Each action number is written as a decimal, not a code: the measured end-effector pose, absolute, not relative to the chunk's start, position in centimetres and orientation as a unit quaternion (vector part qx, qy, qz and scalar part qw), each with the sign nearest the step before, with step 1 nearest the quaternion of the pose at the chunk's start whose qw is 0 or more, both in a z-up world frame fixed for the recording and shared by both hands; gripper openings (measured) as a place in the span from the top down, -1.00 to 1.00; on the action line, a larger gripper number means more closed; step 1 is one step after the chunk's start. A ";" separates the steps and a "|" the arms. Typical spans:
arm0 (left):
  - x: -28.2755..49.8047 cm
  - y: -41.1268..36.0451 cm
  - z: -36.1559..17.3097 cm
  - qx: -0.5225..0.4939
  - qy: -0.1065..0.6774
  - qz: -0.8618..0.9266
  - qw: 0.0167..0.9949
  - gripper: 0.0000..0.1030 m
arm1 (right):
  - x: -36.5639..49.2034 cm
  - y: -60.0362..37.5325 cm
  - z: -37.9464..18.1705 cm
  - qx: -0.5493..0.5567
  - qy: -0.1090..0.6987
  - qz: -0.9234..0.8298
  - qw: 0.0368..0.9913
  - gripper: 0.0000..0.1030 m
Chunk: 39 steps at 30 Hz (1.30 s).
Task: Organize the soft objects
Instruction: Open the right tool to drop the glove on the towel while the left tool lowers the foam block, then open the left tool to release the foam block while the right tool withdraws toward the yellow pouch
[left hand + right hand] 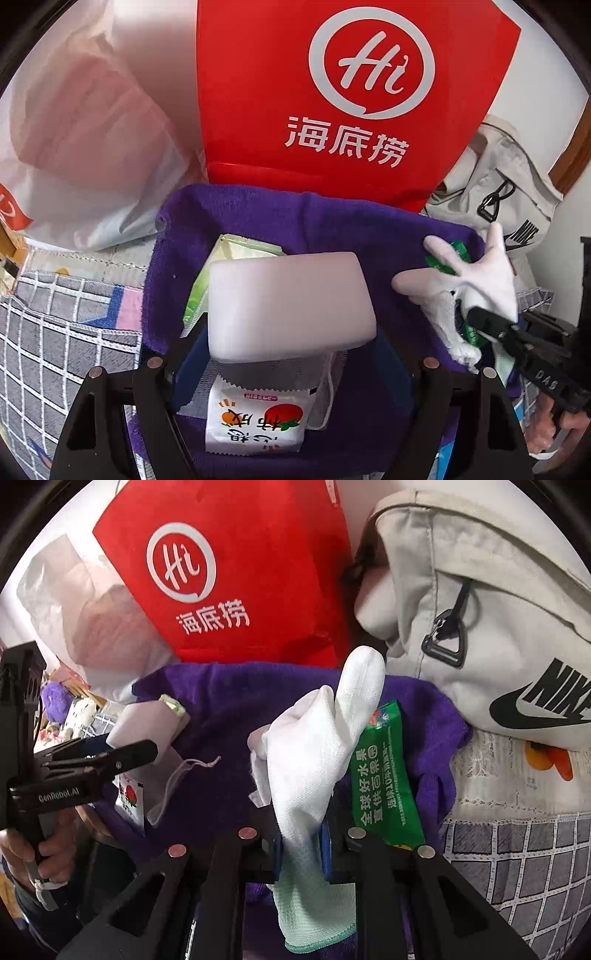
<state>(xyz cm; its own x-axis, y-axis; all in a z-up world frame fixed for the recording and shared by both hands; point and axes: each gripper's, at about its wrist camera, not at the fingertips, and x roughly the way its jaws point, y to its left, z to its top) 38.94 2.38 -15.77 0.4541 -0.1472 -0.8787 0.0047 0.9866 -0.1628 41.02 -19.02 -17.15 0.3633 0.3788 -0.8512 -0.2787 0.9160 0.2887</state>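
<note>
Ahead, the left tool (291, 332) is clenched on a white sponge block (290, 302), held above a purple towel (295, 221) where a tomato-printed packet (255, 421), a mesh drawstring pouch (325, 373) and a pale green pack (236, 251) lie. At three o'clock the right tool (301, 853) grips a white glove (314, 760), its fingers pointing to twelve, with a green sachet (384, 775) just beside it. Crowding the towel's far edge stand a red bag (332, 92), a white plastic bag (81, 129) at ten o'clock and a beige backpack (480, 609) at two. A checked cloth (55, 332) lies at eight.
</note>
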 end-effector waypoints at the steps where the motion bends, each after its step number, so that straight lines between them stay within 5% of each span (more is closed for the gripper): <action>1: 39.0 2.4 -15.8 -0.071 0.520 -0.048 0.850 -0.58 | 41.0 -18.9 -17.2 0.048 0.528 0.201 0.824 0.66; 7: 39.1 1.8 -16.1 -0.059 0.526 -0.043 0.847 -0.60 | 41.0 -18.8 -17.4 0.045 0.531 0.207 0.820 0.55; 11: 39.4 1.7 -16.4 -0.075 0.528 -0.055 0.844 -0.71 | 41.1 -18.8 -17.4 0.048 0.528 0.202 0.824 -0.21; 15: 39.5 1.6 -16.2 -0.067 0.530 -0.049 0.844 -0.73 | 41.1 -19.2 -16.9 0.053 0.517 0.200 0.830 -0.41; 39: 31.9 1.9 -8.0 -0.072 0.477 -0.073 0.873 -0.69 | 31.1 -20.9 -7.5 0.006 0.440 0.172 0.881 -0.42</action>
<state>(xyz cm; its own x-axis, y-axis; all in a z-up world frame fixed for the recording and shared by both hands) 31.93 1.91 -8.00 0.5349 -0.1956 -0.8220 0.0576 0.9790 -0.1954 31.09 -20.90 -7.46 0.5536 0.3085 -0.7736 -0.2985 0.9407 0.1615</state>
